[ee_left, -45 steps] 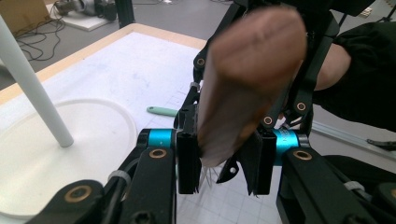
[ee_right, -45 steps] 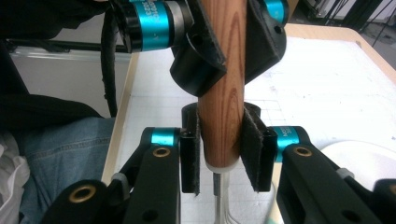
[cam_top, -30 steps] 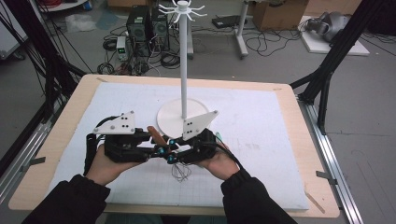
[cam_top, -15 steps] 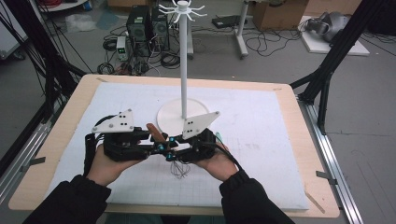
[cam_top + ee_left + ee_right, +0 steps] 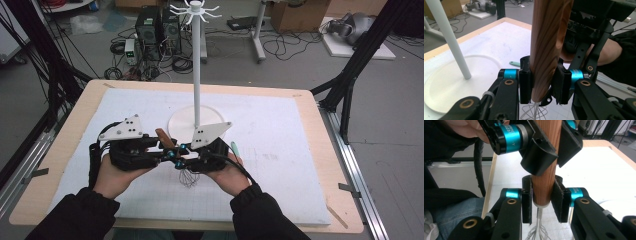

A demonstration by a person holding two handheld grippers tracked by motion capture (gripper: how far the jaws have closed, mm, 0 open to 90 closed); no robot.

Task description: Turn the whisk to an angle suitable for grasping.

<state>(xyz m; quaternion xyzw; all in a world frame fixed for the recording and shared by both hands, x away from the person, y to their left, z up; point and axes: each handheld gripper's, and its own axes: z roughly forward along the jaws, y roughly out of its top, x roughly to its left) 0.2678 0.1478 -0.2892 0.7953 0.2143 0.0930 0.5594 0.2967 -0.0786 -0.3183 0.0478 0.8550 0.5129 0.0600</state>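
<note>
Wire head: the whisk (image 5: 187, 175) hangs with its wire loops (image 5: 536, 230) downward, just above the white mat (image 5: 280, 165) at the near middle of the bench (image 5: 345, 210); I cannot tell whether the wires touch the mat.
Handle: wooden handle (image 5: 547, 47) stands near upright, a little tilted in the high view, rising between both sets of jaws.
Right hand-held gripper (image 5: 543, 200): clenched on the handle's low end, just above the metal collar; pads press the wood from both sides.
Left hand-held gripper (image 5: 541, 82): clenched on the same handle, a little higher up; I see its jaws crossing above mine in the right gripper view.
Why held so: my judgement is a hand-over or regrip, both grips sharing the load so the whisk cannot swing.
Green object (image 5: 234, 148): small, lies on the mat just right of the right hand; I cannot identify it.
Stand: white base plate (image 5: 182, 122) just beyond the grippers, pole (image 5: 196, 70) rising to hooks (image 5: 196, 9) at the top.
Open room: wide bare mat to the right and far left; the pole is the nearest obstacle ahead.
Edges: near bench edge lies close under the forearms.
</note>
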